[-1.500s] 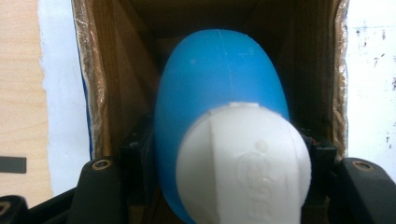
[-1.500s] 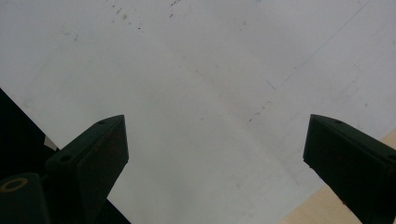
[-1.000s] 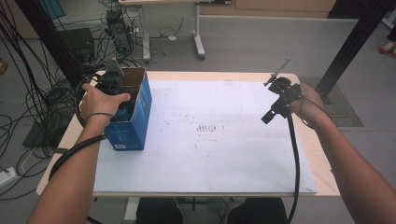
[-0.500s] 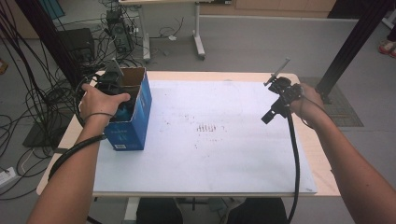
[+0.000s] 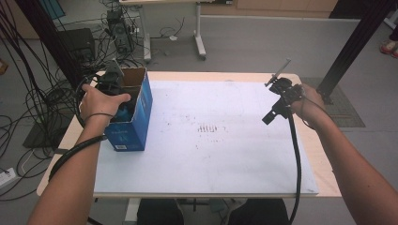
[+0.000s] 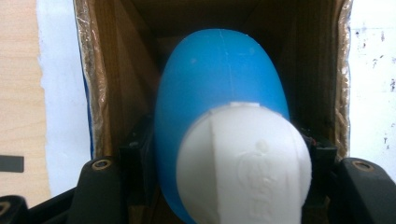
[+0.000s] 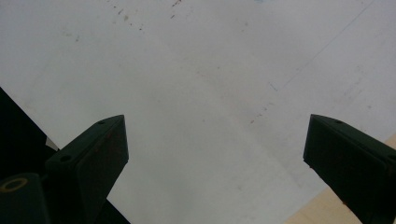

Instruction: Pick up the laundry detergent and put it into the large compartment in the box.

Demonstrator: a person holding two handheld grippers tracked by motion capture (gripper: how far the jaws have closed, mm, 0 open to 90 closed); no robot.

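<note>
Blue bottle gripped inside the open blue carton at the table's left edge.

Left gripper reaching down into the carton, jaws clamped on either side of the bottle just below its white cap. Long axis running along the carton's depth, cap end toward the camera, rounded blue body pointing away into the brown cardboard interior. Smooth, glossy blue plastic with a faint mould seam down the middle; cap white, ridged, embossed with a small raised figure, no readable lettering. Pale label patch on the carton's blue side, too small to read. Right gripper held above the white table sheet far to the right, jaws spread wide, gripping nothing.
</note>
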